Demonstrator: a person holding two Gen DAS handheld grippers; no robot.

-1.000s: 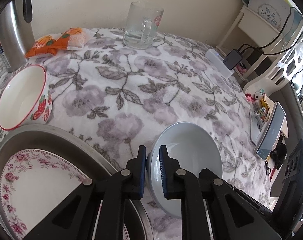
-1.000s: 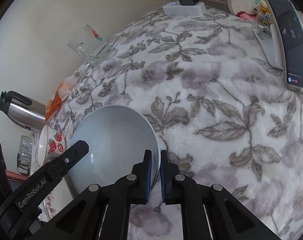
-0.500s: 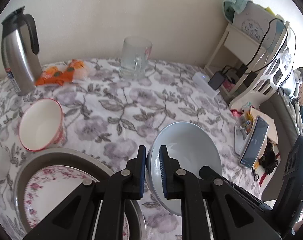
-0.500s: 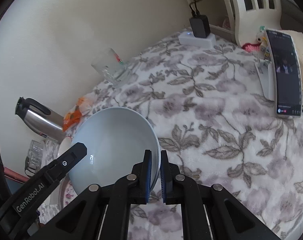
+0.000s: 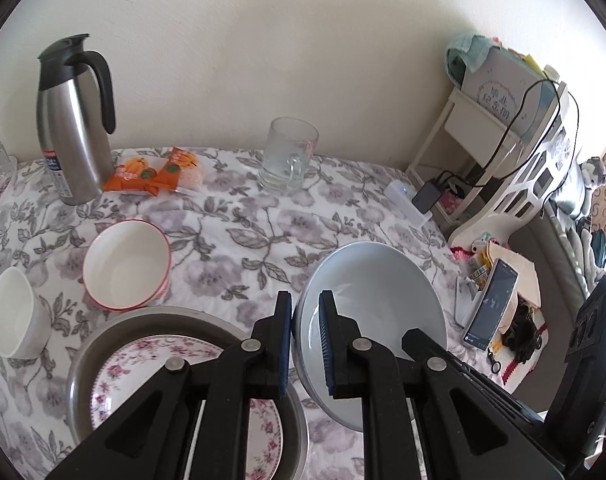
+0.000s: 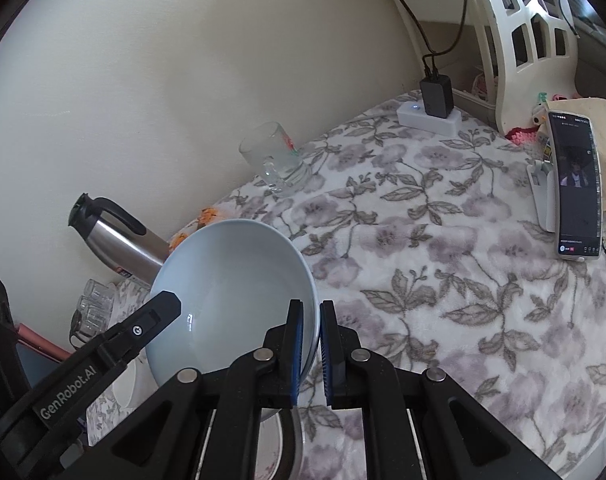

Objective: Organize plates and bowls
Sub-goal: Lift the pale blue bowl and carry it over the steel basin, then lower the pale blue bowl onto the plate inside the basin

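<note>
Both grippers hold one pale blue bowl (image 5: 377, 304), lifted above the floral table. My left gripper (image 5: 305, 344) is shut on its left rim. My right gripper (image 6: 311, 354) is shut on its right rim; the bowl also shows in the right wrist view (image 6: 239, 292). Below the left gripper a floral plate (image 5: 143, 364) lies in a grey metal pan (image 5: 115, 328). A white bowl with a red rim (image 5: 125, 266) and a white cup (image 5: 13, 316) stand to the left.
A steel thermos jug (image 5: 73, 120), an orange snack packet (image 5: 155, 172) and a glass mug (image 5: 289, 156) stand along the wall. A phone on a stand (image 6: 575, 184) and a power strip (image 6: 429, 118) are at the table's right edge.
Both grippers have lifted the blue bowl well above the table; the views have risen and pulled back, so the thermos, the wall and the white cup have come into view.
</note>
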